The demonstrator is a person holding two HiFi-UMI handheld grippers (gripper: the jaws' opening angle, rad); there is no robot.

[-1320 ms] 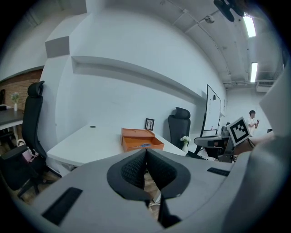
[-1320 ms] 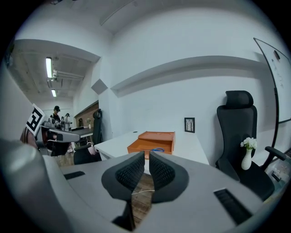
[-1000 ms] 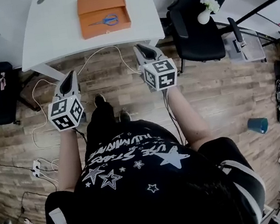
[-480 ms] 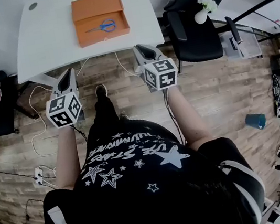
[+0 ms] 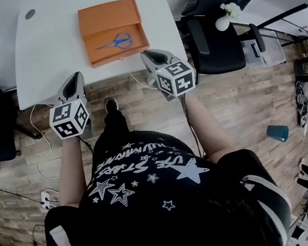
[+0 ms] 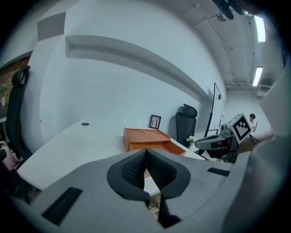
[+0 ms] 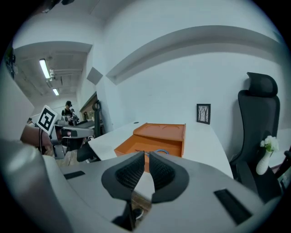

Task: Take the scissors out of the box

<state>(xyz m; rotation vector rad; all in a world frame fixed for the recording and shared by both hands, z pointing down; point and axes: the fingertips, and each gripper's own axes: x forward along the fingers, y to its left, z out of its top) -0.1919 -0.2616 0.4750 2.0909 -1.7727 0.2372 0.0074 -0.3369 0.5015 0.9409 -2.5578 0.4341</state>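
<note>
Left tongs (image 5: 75, 78) and right tongs (image 5: 150, 55) are hovering closed and empty at the desk (image 5: 47, 46) edge; scissors (image 5: 117, 41) are lying inside the open orange box (image 5: 108, 17).

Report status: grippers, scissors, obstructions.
Left gripper, right gripper: jaws shut, empty, at near edge of white table. Blue-handled scissors lying in open orange box. Nothing seen in the way.

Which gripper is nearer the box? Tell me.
The right gripper: its tips sit just below the box's corner; the left gripper is farther off.
</note>
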